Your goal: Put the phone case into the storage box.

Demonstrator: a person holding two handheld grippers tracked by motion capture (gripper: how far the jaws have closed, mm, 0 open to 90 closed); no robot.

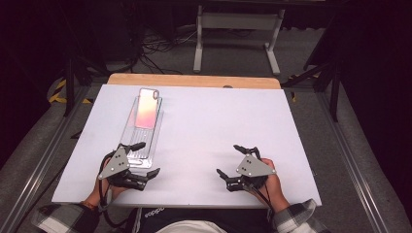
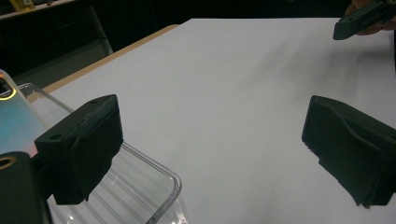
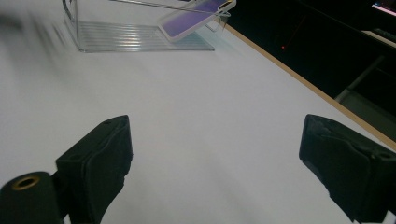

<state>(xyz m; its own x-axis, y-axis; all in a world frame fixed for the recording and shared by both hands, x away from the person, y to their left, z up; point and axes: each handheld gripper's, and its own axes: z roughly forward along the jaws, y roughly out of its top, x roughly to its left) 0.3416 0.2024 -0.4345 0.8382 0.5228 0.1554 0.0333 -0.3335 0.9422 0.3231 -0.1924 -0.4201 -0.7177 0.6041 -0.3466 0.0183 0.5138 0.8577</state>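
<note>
A phone (image 1: 147, 108) with a shiny pink back and white edge leans in a clear plastic tray (image 1: 144, 138) on the left of the white board (image 1: 209, 121). My left gripper (image 1: 147, 158) is open at the tray's near end, one finger over its corner and nothing between the jaws. In the left gripper view the tray (image 2: 140, 186) lies under the left jaw, beside the left gripper (image 2: 215, 140), and the phone (image 2: 14, 121) sits at the far left edge. My right gripper (image 1: 228, 159) is open over bare board near the front edge; the right gripper view has the right gripper (image 3: 219, 158) facing the distant tray (image 3: 130, 37) and phone (image 3: 196, 16).
The white board covers a wooden table whose edge (image 1: 194, 80) shows at the back. A white metal frame (image 1: 238, 34) and cables stand on the floor beyond. A tip of the right gripper (image 2: 359, 21) shows far off in the left gripper view.
</note>
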